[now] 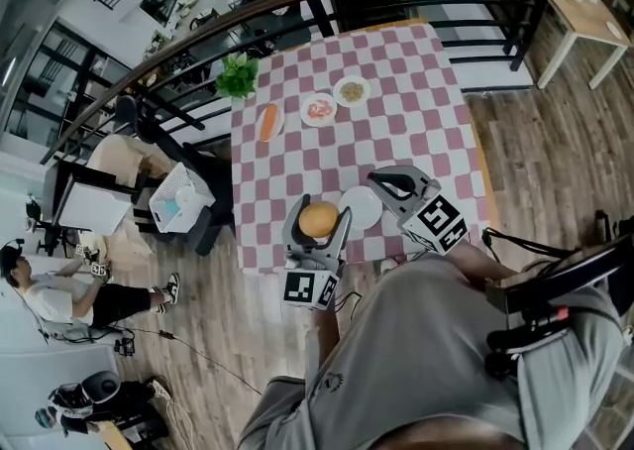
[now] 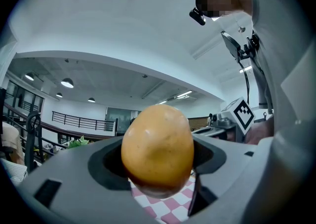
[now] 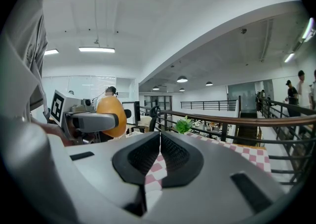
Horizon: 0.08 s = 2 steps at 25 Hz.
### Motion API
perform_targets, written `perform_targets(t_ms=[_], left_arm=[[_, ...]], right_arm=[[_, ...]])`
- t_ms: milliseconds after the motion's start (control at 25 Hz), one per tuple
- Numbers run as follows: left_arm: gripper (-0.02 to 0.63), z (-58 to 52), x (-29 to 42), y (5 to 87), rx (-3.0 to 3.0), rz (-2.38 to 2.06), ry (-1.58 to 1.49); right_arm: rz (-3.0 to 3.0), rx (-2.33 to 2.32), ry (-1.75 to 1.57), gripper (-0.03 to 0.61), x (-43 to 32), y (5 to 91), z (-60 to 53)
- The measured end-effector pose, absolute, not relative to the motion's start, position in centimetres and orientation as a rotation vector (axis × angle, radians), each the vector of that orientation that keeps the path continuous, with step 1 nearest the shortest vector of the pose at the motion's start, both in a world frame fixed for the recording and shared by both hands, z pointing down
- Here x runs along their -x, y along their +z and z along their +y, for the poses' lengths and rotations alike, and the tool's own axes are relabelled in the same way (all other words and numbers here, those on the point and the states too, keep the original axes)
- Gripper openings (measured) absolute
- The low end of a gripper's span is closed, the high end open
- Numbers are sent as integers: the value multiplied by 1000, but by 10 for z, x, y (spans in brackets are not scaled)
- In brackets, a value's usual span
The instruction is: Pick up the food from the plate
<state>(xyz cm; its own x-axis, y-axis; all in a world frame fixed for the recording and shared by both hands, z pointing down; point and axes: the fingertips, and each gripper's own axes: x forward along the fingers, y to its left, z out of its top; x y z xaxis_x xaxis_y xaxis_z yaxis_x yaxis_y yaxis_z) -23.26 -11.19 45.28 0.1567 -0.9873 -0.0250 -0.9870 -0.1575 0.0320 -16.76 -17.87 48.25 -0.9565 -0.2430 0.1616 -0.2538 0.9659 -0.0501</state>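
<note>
The worktop (image 1: 426, 81), under a pink-and-white check cloth, carries four plates and a small plant (image 1: 238, 74) at its far edge. Three plates sit well away on the far half. One holds a carrot (image 1: 268, 122). The other two, (image 1: 318, 109) and (image 1: 351, 91), hold food too small to name.

The fourth plate (image 1: 363, 212) lies at the near edge, just beside both tongs, and looks bare.

The left tongs (image 1: 320, 208) are clenched on the food (image 2: 158, 151), a smooth, egg-shaped, yellow-orange lump. Its two sides sit in the dark pads, and it bulges out above and below them. In the left gripper view the check cloth shows underneath it. In the right gripper view it hangs against the room behind, not against the cloth. I judge it lifted off the worktop and off the near plate, which lies just to its right in the head view.

The right tongs (image 3: 160, 159) are clenched shut on nothing. Their ribbed pads meet, and only cloth shows past them.

So for this piece the pick-up looks done: the food is gripped, raised and apart from the bare plate. Nothing shows where it should go, and the task names no place. The carrot and the food on the two far plates lie untouched. I cannot tell whether they count as part of the job.
</note>
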Motion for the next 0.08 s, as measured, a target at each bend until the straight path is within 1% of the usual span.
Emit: perform_targets(t_ms=[80], left_arm=[[345, -111, 231, 454, -2376, -2037, -63]], right_arm=[[-2958, -366, 105, 17, 168, 484, -178]])
